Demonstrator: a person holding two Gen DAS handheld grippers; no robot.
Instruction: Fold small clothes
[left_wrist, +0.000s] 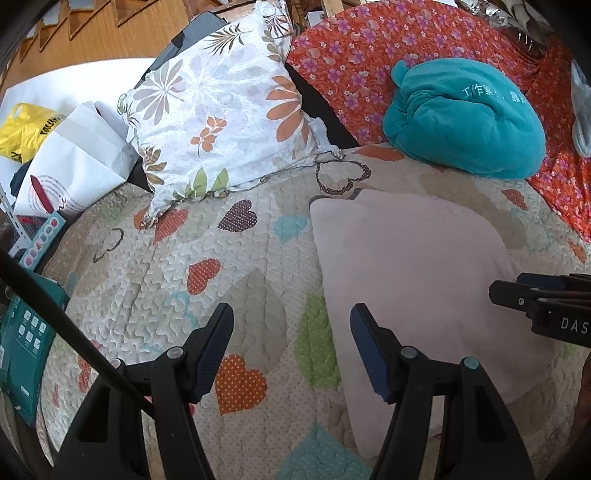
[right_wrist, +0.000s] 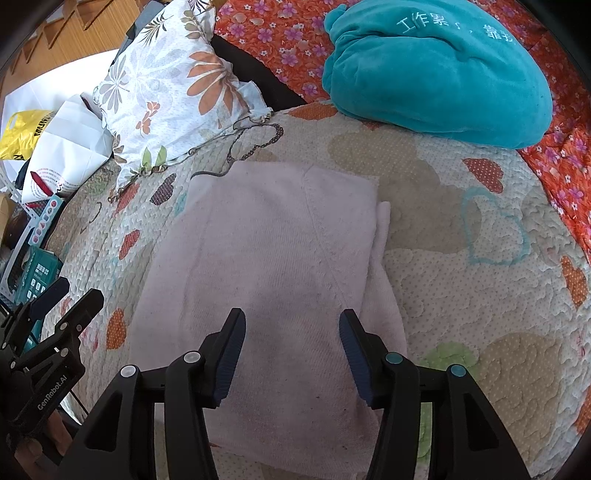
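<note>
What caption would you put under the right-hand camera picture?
Open right gripper above a folded pale pink garment on a heart-patterned quilt, teal cushion behind.

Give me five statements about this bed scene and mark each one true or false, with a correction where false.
1. The pink garment lies folded flat on the heart-patterned quilt. True.
2. The right gripper is clamped on the garment. False: its jaws are apart with nothing pinched between them.
3. The teal plush cushion rests on top of the pink garment. False: it lies beyond it, apart, at the quilt's far edge.
4. The left gripper holds nothing. True.
5. The floral pillow is solid red. False: it is white with grey and orange flowers.
</note>
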